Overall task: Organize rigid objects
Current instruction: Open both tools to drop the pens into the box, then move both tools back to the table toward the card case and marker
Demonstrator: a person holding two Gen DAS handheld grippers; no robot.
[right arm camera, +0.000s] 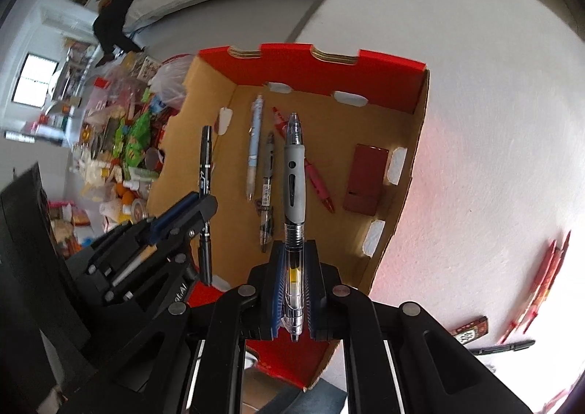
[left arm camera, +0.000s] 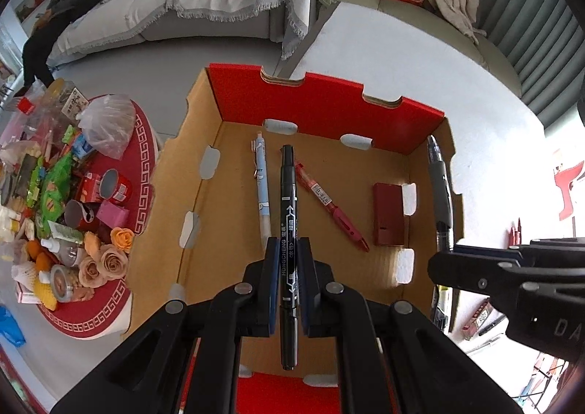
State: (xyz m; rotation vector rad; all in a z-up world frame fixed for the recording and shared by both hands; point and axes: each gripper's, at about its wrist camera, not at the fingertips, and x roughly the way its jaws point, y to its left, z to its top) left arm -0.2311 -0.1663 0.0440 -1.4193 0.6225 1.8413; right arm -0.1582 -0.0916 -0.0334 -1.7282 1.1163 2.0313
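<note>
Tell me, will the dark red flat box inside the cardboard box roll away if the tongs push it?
Probably not. The dark red box looks flat-sided and lies on its broad face, so it would likely slide, not roll. It seems stiff, since its edges look straight. It rests close to the cardboard box wall, which would likely stop it.

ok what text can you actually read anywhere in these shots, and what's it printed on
"HONGCHENG": on the black marker held in the left gripper, with Chinese characters too small to read.
"DA": on the right gripper's body, cut off.
Label on the red pen in the cardboard box: too small to read.
</note>
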